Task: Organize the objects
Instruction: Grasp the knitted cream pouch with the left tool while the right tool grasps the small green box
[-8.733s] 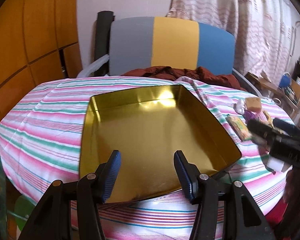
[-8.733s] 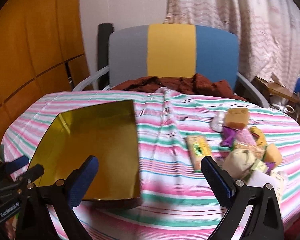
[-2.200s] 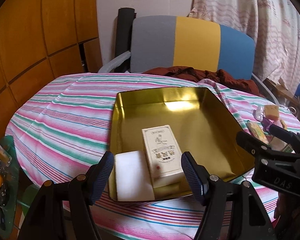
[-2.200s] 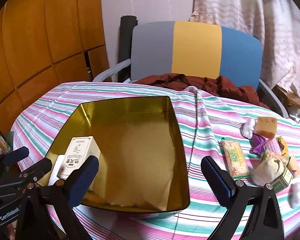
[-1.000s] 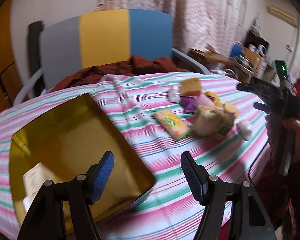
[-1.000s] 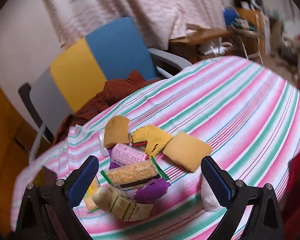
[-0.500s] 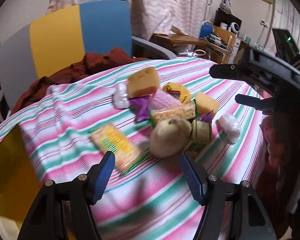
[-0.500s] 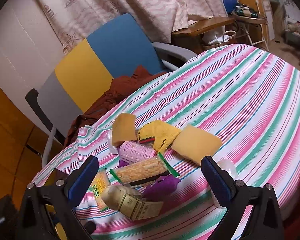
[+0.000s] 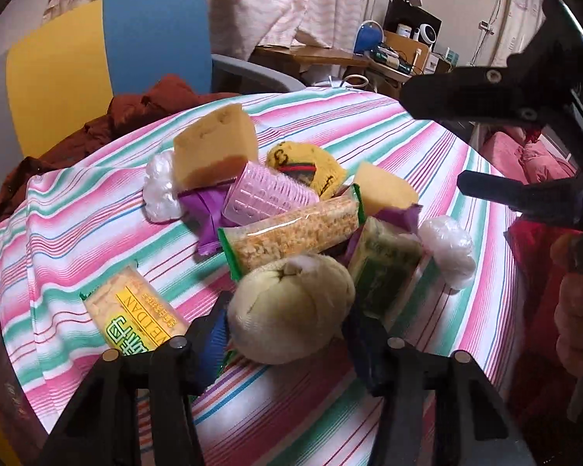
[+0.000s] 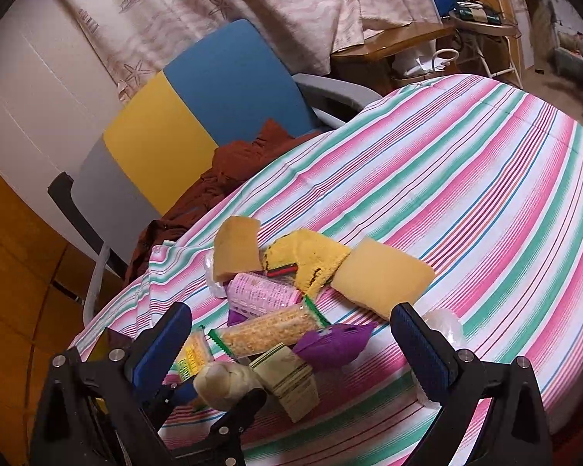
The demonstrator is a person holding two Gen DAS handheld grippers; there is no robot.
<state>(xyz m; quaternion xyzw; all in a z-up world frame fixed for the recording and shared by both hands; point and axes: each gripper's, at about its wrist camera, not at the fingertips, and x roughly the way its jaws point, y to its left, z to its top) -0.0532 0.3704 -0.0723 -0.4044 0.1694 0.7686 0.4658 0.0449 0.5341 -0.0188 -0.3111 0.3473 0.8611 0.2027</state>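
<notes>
Your left jaws straddle the cream rolled bundle [image 9: 289,306], pads flanking it, not yet clamped; it sits at the pile's near edge on the bench [image 9: 427,147]; right gripper [image 10: 291,343] gapes wide, empty, farther off above.

Snack pile [image 9: 291,229] on tablecloth [image 9: 427,147]

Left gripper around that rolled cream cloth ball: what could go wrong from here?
1. The left gripper straddles the cream cloth ball, which leans against the green packet; closing may pinch or drag that packet.
2. The ball is soft and round, so it could squeeze out or unroll.
3. The left finger sits over the yellow snack bar, which may get pushed.
</notes>
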